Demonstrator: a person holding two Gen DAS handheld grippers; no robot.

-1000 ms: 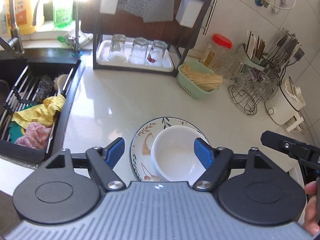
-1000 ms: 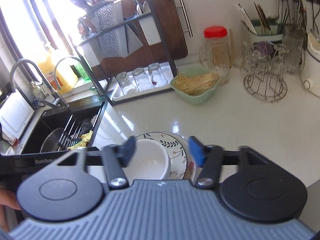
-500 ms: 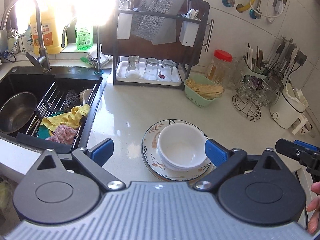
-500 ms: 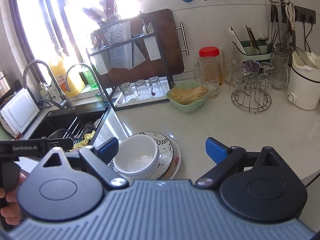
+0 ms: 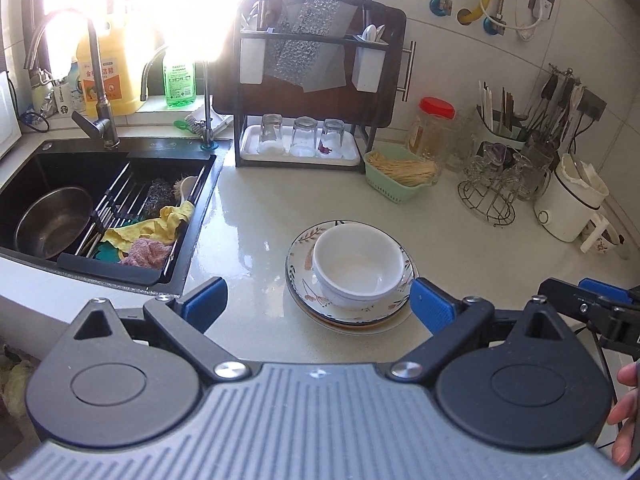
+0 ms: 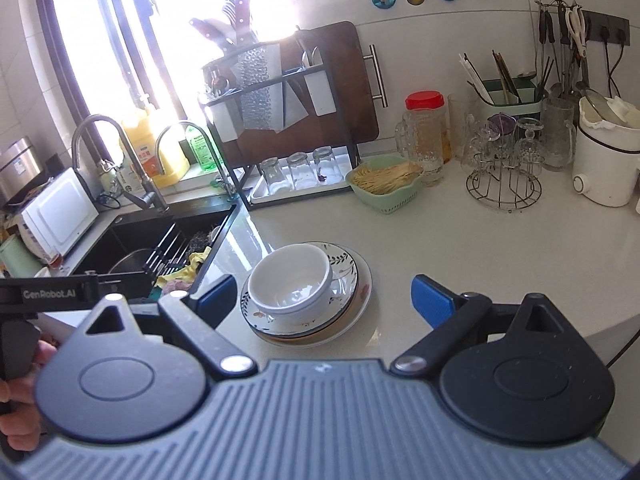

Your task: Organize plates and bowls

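bowl (image 5: 358, 266) on plates (image 5: 304, 280), right of sink (image 5: 24, 168)

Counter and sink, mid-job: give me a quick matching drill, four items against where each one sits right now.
Items:
1. white bowl
2. steel pot
3. three upturned glasses
4. yellow cloth

Places:
A. on the white tray under the black rack
B. on the stacked floral plates
C. on the drain rack over the sink
D. down in the sink basin

Pairs: 1-B, 2-D, 3-A, 4-C
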